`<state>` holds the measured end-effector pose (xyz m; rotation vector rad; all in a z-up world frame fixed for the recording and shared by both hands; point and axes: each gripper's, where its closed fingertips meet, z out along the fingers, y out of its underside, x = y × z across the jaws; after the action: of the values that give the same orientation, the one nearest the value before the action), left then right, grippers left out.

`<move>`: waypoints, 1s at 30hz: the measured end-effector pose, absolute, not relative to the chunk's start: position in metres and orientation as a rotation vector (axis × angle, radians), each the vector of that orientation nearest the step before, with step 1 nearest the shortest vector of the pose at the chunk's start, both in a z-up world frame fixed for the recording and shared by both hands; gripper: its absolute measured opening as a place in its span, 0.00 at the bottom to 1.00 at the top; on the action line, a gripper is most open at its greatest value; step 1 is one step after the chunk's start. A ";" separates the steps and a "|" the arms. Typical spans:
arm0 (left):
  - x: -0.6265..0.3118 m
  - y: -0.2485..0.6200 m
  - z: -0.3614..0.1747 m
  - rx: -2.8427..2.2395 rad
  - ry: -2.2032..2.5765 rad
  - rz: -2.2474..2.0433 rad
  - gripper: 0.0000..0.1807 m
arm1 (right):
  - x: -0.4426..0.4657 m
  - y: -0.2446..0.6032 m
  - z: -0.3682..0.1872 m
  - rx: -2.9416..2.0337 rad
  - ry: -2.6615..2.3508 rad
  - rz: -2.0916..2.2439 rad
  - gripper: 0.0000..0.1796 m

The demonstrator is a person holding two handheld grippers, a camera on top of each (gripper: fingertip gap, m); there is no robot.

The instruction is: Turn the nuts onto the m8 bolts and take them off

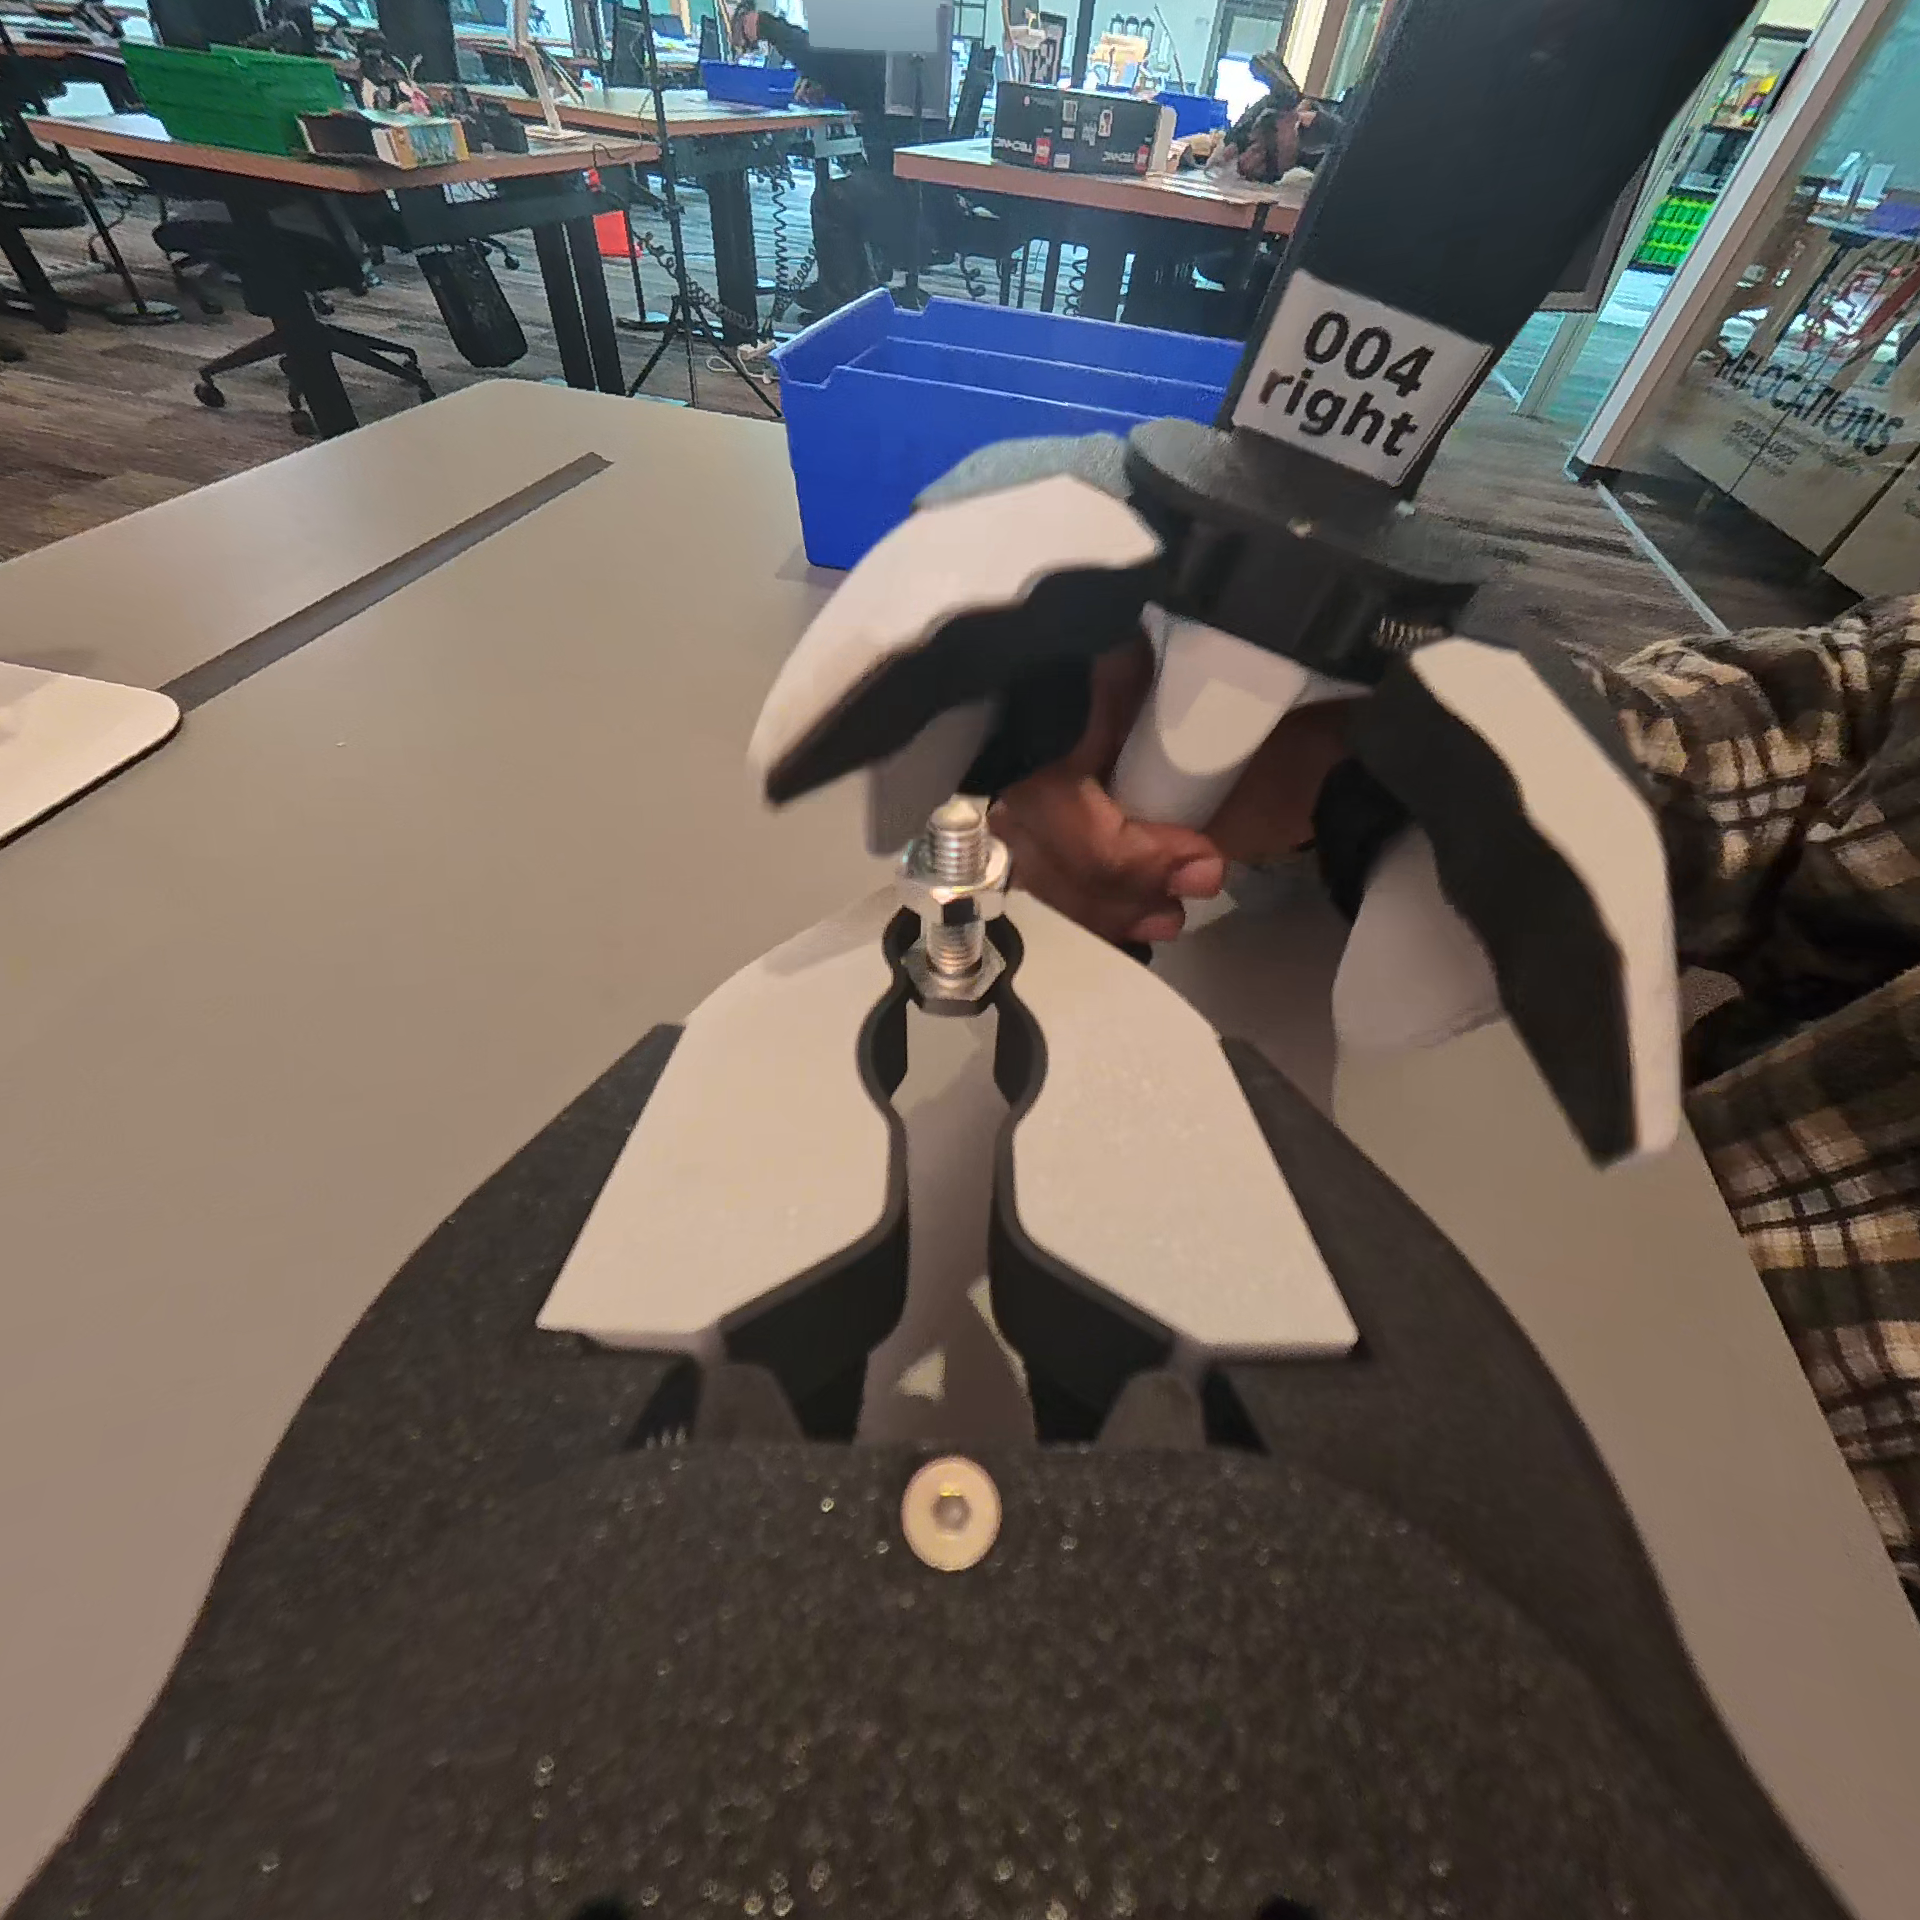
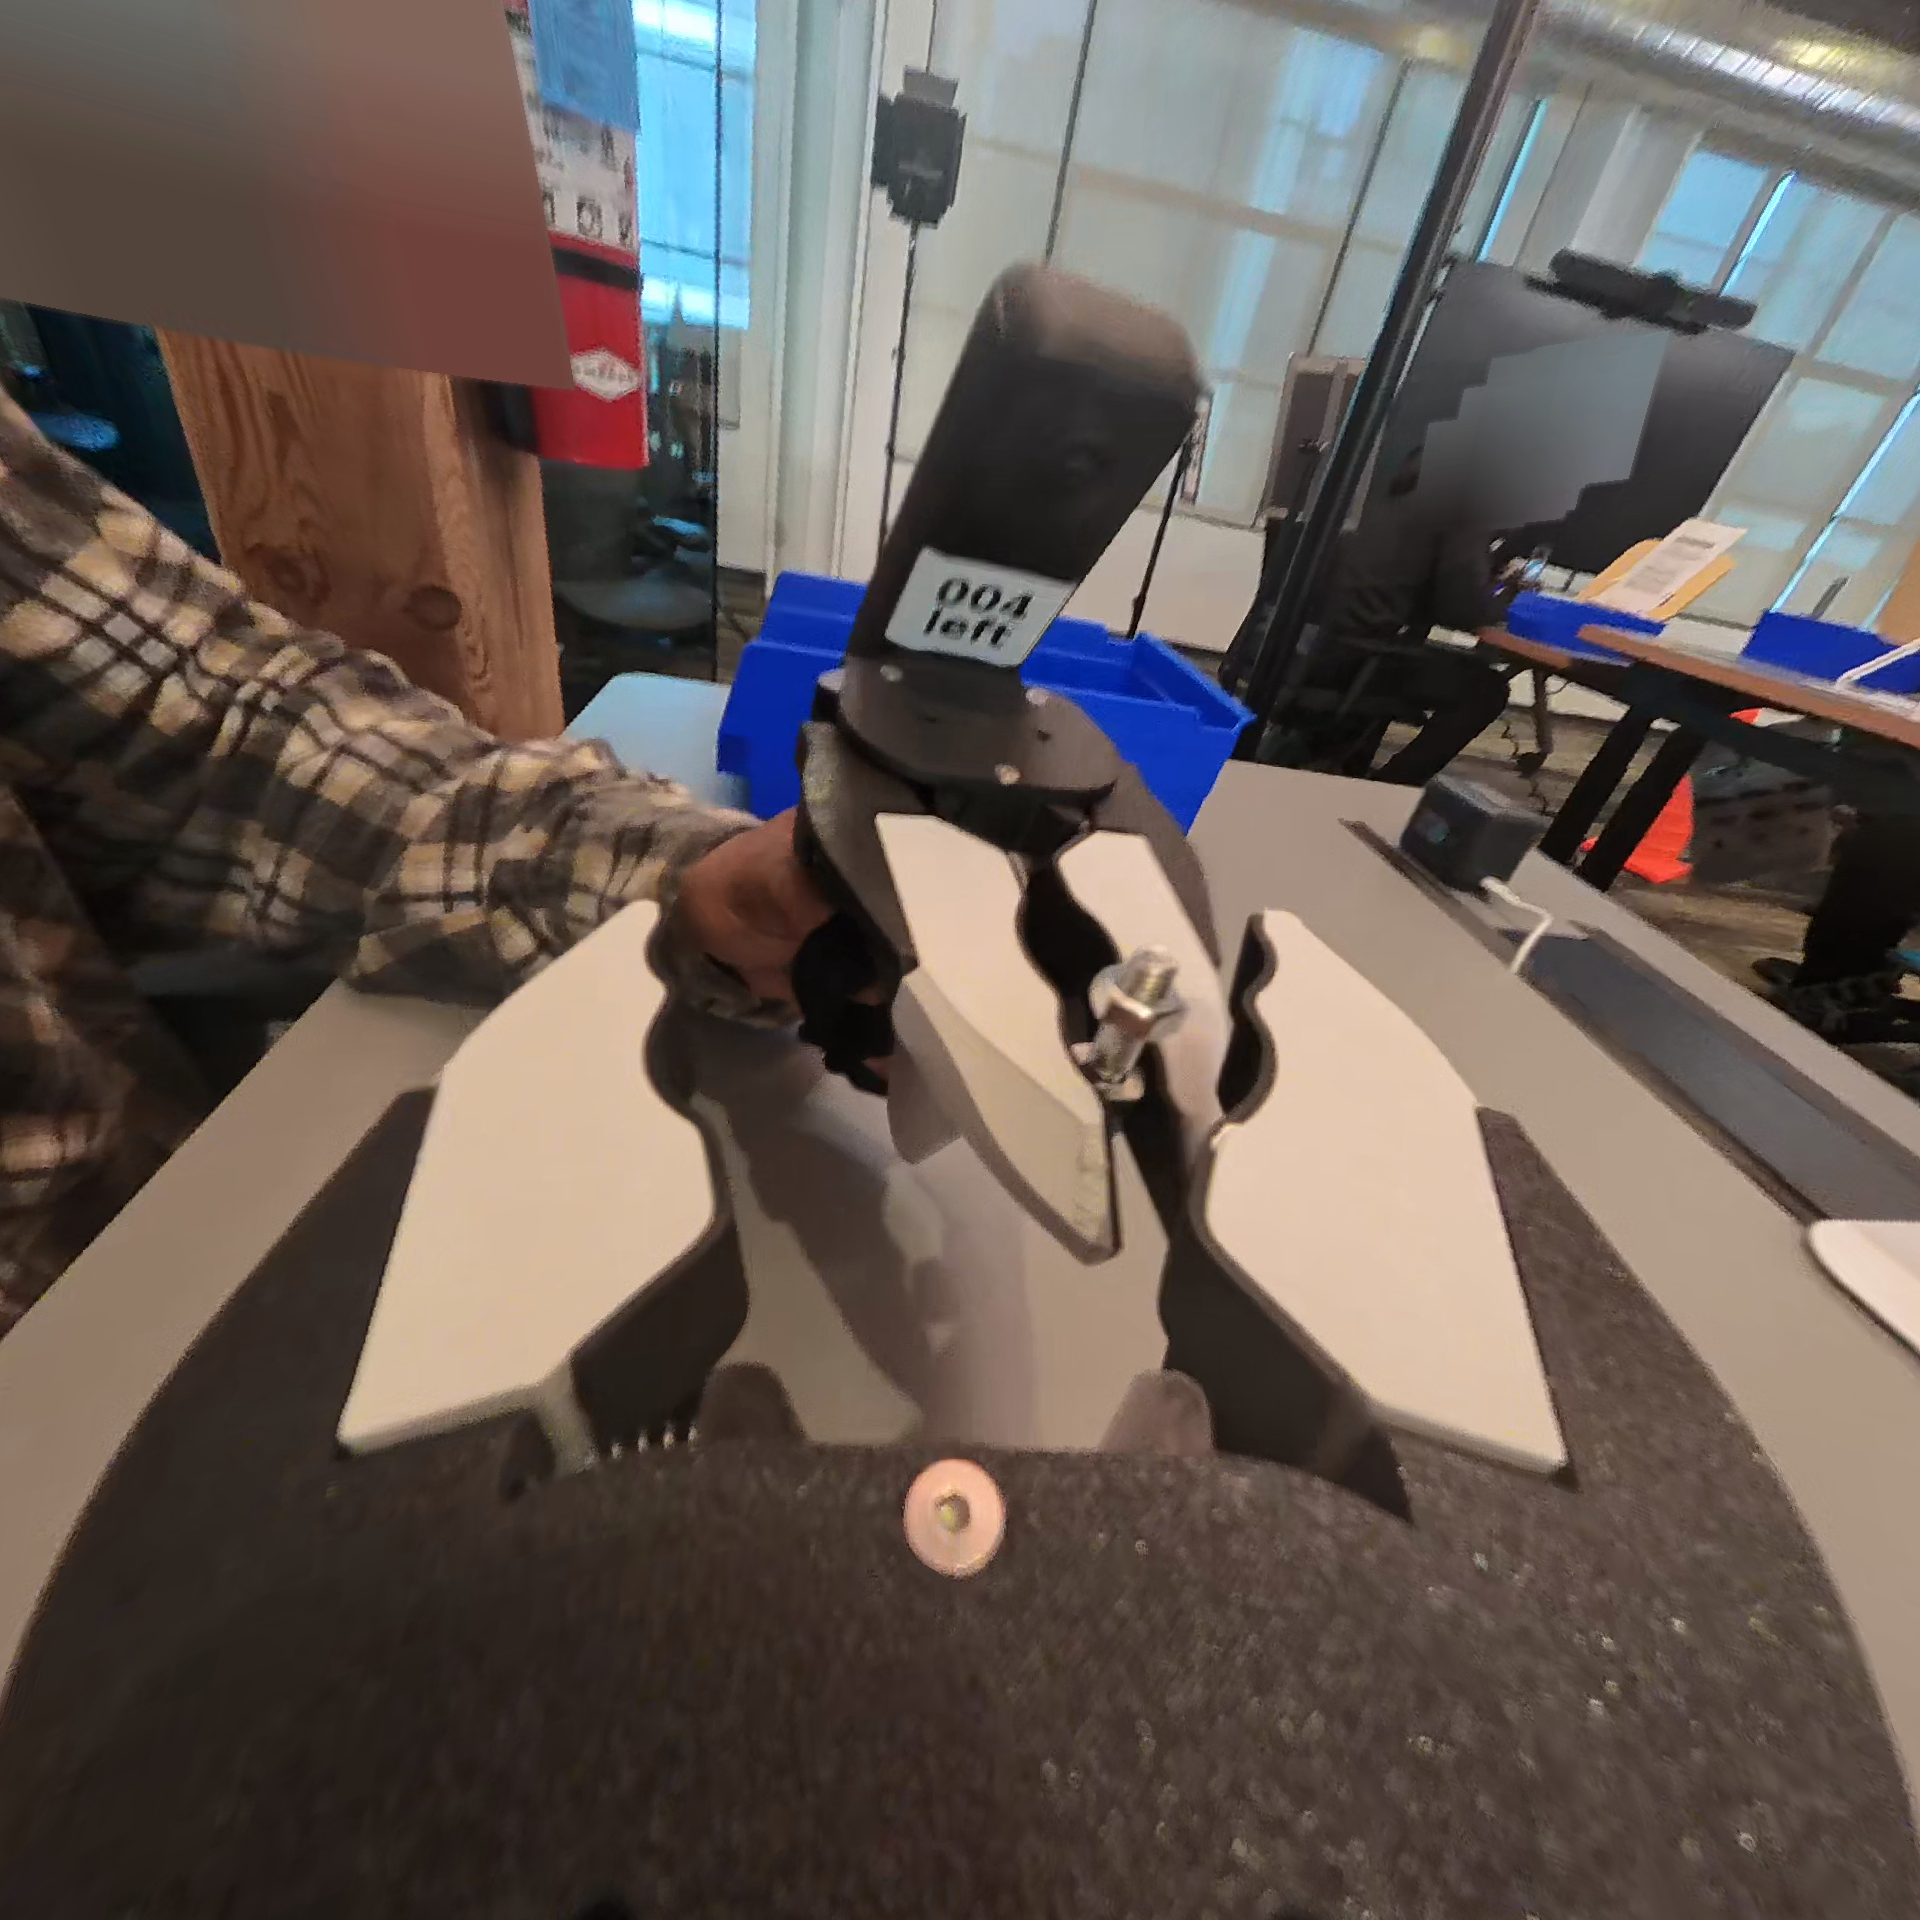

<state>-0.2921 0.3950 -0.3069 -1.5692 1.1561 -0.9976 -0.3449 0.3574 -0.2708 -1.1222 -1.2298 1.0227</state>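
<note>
A silver M8 bolt [image 1: 954,951] stands upright with its threads up. My left gripper [image 1: 951,966] is shut on its head end. A flanged nut [image 1: 951,878] sits on the thread, with the bolt's tip showing above it. My right gripper [image 1: 1205,951] is open; one finger [image 1: 935,644] hangs just over the bolt's tip, the other [image 1: 1538,914] is far to the right. In the right wrist view the right gripper [image 2: 956,935] is wide open around the left gripper [image 2: 1117,1164], and the bolt [image 2: 1120,1055] and nut [image 2: 1138,1003] are close to its right finger [image 2: 1351,1143].
The grey table [image 1: 416,831] has a dark slot along it. A blue bin [image 1: 987,416] stands at the far edge. A white pad [image 1: 62,727] lies at the left. A black box with a cable [image 2: 1465,821] sits by the slot. Plaid sleeves [image 2: 312,779] reach in. The left gripper's tips are roughly 6 cm from the right gripper's.
</note>
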 end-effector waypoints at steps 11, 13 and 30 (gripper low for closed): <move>-0.292 0.395 -0.306 -1.566 1.153 -1.000 0.06 | -0.344 0.353 -0.267 -1.109 -1.216 1.028 0.56; -0.292 0.395 -0.305 -1.564 1.151 -0.998 0.06 | -0.349 0.349 -0.277 -1.133 -1.260 1.020 0.58; -0.295 0.397 -0.300 -1.552 1.139 -0.999 0.06 | -0.331 0.341 -0.263 -1.108 -1.191 1.014 0.59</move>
<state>-0.2948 0.3972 -0.3003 -1.5518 1.1387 -0.9989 -0.3310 0.3415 -0.2631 -1.1083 -1.1907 1.0140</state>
